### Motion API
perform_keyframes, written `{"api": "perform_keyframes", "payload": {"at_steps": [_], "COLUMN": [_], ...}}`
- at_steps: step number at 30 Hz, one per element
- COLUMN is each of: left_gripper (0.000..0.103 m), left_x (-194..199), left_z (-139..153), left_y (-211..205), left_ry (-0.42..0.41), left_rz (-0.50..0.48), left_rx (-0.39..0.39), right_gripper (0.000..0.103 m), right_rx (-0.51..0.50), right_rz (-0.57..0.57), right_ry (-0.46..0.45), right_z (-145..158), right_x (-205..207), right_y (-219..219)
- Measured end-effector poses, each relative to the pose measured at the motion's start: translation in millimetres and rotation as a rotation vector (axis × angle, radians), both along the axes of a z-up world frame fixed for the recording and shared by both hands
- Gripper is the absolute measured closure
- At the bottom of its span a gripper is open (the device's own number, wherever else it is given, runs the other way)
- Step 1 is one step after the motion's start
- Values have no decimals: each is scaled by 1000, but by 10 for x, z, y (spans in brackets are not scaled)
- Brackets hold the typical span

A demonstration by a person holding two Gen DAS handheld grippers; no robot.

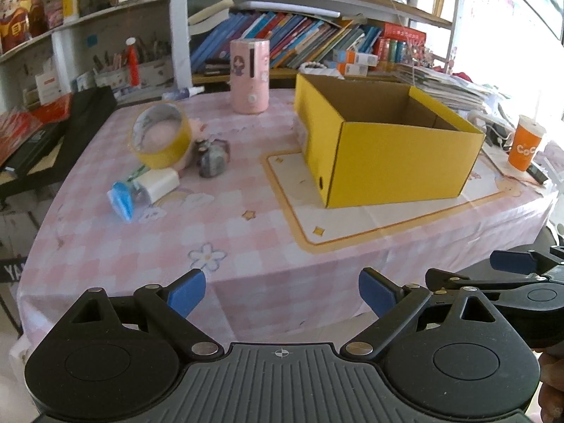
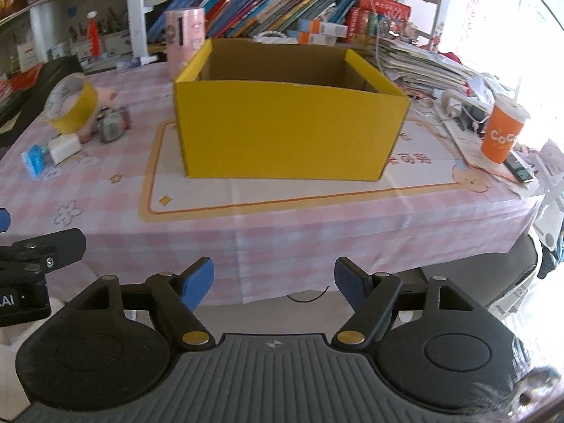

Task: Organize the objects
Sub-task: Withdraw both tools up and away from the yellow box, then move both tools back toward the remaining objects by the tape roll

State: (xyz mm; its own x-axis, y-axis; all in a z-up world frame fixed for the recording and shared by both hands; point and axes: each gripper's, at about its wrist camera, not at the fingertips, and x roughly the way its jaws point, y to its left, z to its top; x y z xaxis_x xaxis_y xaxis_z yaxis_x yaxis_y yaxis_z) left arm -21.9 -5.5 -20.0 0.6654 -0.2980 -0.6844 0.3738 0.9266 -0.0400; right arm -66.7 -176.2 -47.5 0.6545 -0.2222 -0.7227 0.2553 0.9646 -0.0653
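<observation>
Yellow box (image 1: 387, 148) on table (image 1: 246, 246), open-topped; visible interior bare, floor hidden. Left tongs (image 1: 282, 292) and right tongs (image 2: 274, 282) both gape, gripping nothing, short of table edge. Tape roll (image 1: 160, 137), charger (image 1: 158, 185), small clutter lie ahead-left of both, well apart.

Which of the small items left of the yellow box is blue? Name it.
The blue wrapped packet, lying at the near end of the cluster beside the white charger plug. The tape roll is yellow, the small bottle grey.
</observation>
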Motion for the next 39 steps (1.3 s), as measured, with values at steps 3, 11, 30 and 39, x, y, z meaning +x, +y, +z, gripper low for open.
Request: {"api": "perform_keyframes", "payload": {"at_steps": [3, 11, 30, 39], "left_gripper": [7, 7, 7, 7], "left_x": [-29, -96, -126, -101], "left_z": [1, 3, 45, 73], "left_y": [85, 283, 688, 855], "left_ry": [3, 5, -5, -20], "left_rz": [17, 60, 146, 178], "left_rx": [0, 3, -7, -11], "right_gripper": [25, 25, 24, 24], "right_rx": [4, 10, 0, -8], "right_rz": [26, 80, 182, 220], "right_ry": [4, 9, -1, -13], "right_z": [-6, -14, 25, 60], "right_x": [-4, 1, 96, 167], "right_y": [84, 281, 696, 861]}}
